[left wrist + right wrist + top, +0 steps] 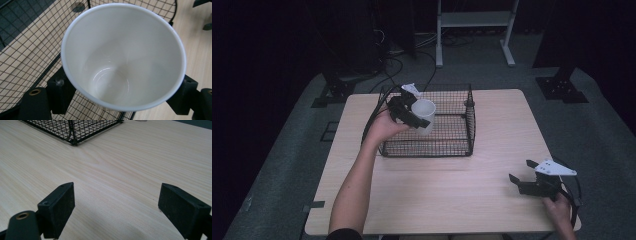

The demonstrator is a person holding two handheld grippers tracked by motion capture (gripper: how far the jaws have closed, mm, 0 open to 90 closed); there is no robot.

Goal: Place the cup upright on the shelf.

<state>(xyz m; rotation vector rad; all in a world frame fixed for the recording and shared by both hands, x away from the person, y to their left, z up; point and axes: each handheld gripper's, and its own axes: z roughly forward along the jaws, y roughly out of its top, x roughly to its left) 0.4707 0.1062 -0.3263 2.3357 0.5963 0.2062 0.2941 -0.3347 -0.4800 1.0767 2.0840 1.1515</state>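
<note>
White ceramic cup [424,116] clamped between jaws of left gripper [404,111], held tilted over the 9 o'clock side of black wire basket [452,142] on pale wooden table [452,200], mouth facing the gripper camera. Right gripper [532,182] parked at 4 o'clock, jaws wide apart, empty, well clear. Cup base and outer wall hidden; contact with basket floor indeterminable.

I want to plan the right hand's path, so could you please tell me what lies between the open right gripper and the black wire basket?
Nothing: bare light wooden table separates the right gripper from the basket, as the right gripper view shows.
</note>
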